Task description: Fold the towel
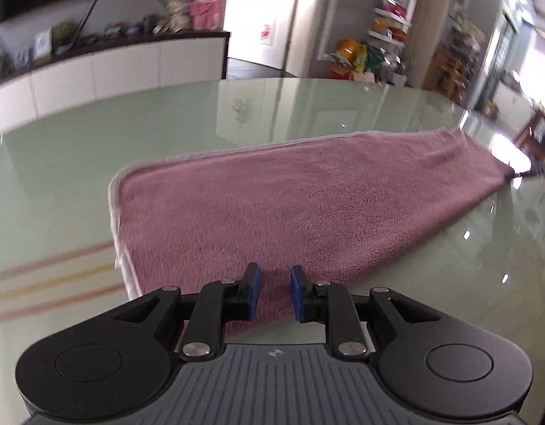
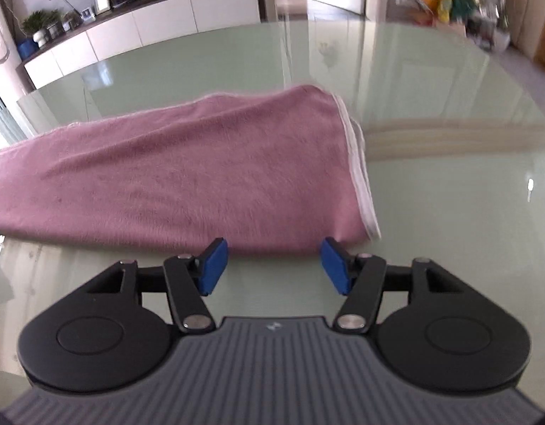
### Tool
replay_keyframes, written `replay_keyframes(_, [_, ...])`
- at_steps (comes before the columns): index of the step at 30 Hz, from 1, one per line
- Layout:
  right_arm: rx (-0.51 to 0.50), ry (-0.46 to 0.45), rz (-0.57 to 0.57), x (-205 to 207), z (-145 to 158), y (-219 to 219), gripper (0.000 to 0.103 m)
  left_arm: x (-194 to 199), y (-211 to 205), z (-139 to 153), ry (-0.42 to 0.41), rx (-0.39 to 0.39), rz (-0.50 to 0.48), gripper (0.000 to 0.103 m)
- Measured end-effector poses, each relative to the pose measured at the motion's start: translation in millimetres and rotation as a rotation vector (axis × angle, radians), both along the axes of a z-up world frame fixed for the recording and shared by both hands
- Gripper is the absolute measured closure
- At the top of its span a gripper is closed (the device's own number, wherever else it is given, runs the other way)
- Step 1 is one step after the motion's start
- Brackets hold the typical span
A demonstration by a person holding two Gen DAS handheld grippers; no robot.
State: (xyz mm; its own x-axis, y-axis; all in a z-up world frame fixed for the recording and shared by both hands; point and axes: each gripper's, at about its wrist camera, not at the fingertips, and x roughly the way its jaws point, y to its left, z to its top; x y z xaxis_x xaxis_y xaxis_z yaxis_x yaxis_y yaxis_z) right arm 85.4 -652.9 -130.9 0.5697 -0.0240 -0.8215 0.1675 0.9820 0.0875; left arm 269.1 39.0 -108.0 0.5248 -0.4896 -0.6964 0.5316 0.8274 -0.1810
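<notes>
A pink towel (image 1: 290, 205) with a white hem lies folded flat on the pale green glass table (image 1: 60, 163). In the left wrist view my left gripper (image 1: 275, 292) is open with a narrow gap, its blue pads over the towel's near edge, holding nothing. The towel's far right corner meets a dark tip that I cannot identify. In the right wrist view the towel (image 2: 187, 177) lies ahead and to the left. My right gripper (image 2: 272, 265) is wide open just in front of the towel's near right edge, holding nothing.
A low white sideboard (image 1: 95, 71) with plants and frames runs along the wall behind the table. Shelves with colourful bags (image 1: 357, 53) stand at the back right. The glass table (image 2: 449, 212) extends to the right of the towel.
</notes>
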Motion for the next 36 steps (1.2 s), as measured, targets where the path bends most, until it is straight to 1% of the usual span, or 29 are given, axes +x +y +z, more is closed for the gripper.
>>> replay_keyframes(2, [0.089,0.0,0.002,-4.9,7.0,-10.8,0.042,-2.5,3.8,0.0,0.006,-0.005,-0.006,0.081])
replay_keyframes(3, [0.128,-0.055,-0.002,-8.9,15.7,-18.8,0.042,-0.8,2.5,1.0,0.007,0.0,-0.011,0.081])
replay_keyframes(5, [0.132,-0.151,-0.011,-15.2,29.6,-31.2,0.042,1.1,0.1,3.4,0.007,0.016,-0.017,0.081])
replay_keyframes(7, [0.186,-0.176,-0.034,-7.8,37.3,-49.7,0.043,-0.4,1.7,5.7,-0.002,0.032,-0.012,0.081])
replay_keyframes(8, [0.248,-0.159,-0.052,1.5,38.1,-62.5,0.051,0.2,1.7,7.6,-0.007,0.037,-0.008,0.081])
replay_keyframes(9, [0.319,-0.123,-0.077,14.1,37.0,-77.5,0.064,1.6,1.6,9.2,-0.011,0.041,-0.005,0.081])
replay_keyframes(11, [0.392,-0.053,-0.129,35.2,34.0,-100.4,0.077,2.0,5.0,15.5,-0.017,0.038,0.013,0.08])
replay_keyframes(12, [0.41,-0.031,-0.139,42.8,33.4,-106.2,0.08,2.4,6.9,17.6,-0.015,0.035,0.021,0.08])
replay_keyframes(13, [0.417,-0.017,-0.142,48.0,31.2,-108.7,0.081,3.5,8.8,19.7,-0.01,0.033,0.031,0.08])
replay_keyframes(15, [0.388,0.046,-0.148,59.8,25.7,-113.2,0.081,4.4,11.5,21.8,-0.002,0.031,0.048,0.08])
replay_keyframes(17, [0.382,0.091,-0.14,63.5,21.2,-115.6,0.081,4.6,16.8,23.9,0.005,0.031,0.066,0.08])
replay_keyframes(21, [0.382,0.14,-0.104,60.8,18.6,-114.3,0.081,5.1,21.6,24.2,0.011,0.042,0.082,0.079])
replay_keyframes(25, [0.385,0.141,-0.09,61.4,17.0,-113.6,0.081,6.2,22.3,23.7,0.019,0.043,0.089,0.079])
replay_keyframes(26, [0.383,0.141,-0.083,62.8,15.6,-113.1,0.082,5.6,21.3,23.8,0.019,0.044,0.086,0.079])
replay_keyframes(27, [0.382,0.141,-0.08,64.3,15.0,-112.6,0.091,4.8,20.3,24.0,0.018,0.045,0.081,0.079])
replay_keyframes(28, [0.38,0.141,-0.078,65.8,14.7,-112.1,0.094,4.4,20.1,23.9,0.017,0.045,0.079,0.078])
replay_keyframes(32, [0.345,0.126,-0.085,67.7,16.0,-113.1,0.096,2.4,16.8,22.0,0.021,0.049,0.072,0.078])
replay_keyframes(34, [0.35,0.11,-0.082,63.8,18.2,-113.3,0.096,1.4,16.5,21.5,0.021,0.055,0.069,0.078])
replay_keyframes(36, [0.371,0.071,-0.061,56.4,24.5,-113.0,0.096,1.6,16.9,21.7,0.022,0.056,0.068,0.078])
